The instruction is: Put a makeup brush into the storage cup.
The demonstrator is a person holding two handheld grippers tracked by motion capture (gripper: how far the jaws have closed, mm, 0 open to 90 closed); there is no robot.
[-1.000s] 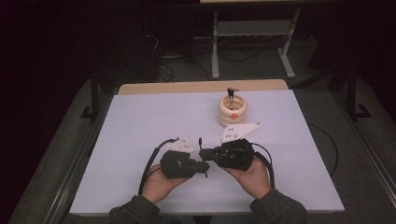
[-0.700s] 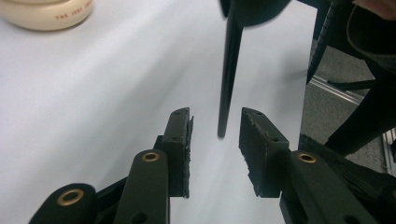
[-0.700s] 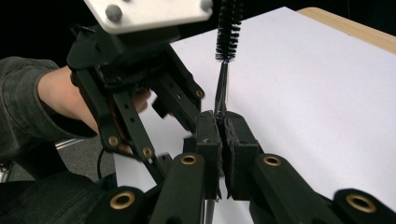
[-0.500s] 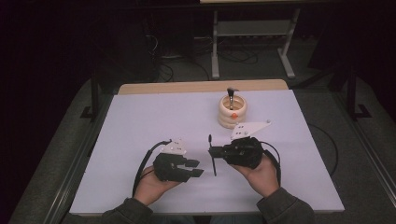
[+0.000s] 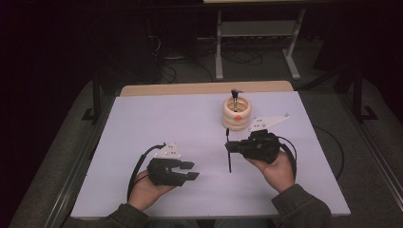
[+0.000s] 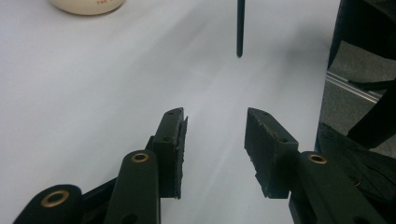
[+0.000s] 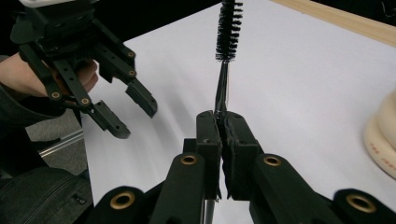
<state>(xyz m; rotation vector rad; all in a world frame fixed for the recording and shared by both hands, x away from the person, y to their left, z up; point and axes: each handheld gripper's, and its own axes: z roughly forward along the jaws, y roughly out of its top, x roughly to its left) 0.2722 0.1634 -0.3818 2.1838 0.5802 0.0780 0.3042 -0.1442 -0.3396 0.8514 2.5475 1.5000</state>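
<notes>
Jaws first, from the high view: the left gripper (image 5: 187, 170) has just been opening, with nothing between its pads, low on the white table (image 5: 157, 114). The right gripper (image 5: 233, 148) is clamped on a thin black bottle brush (image 5: 229, 156), which stands roughly across its jaws. A cream ringed holder (image 5: 236, 114) with a dark-handled tool in it sits just beyond the right gripper; an orange dot marks its side.

Left gripper view: the jaws stand apart over bare table, and the brush's plain end (image 6: 240, 28) hangs ahead of them. Red print on the holder (image 6: 86, 4) is too small to read.

Right gripper view: both pads pinch the brush's wire stem (image 7: 221, 91) below the bristles (image 7: 228, 28); the left gripper (image 7: 126, 114) hovers near, empty. The grip is narrow on a slim stem, so I judge the brush could pivot or slip if its end knocks the table or holder. Red lettering on the holder's edge (image 7: 380, 140) is illegible.
</notes>
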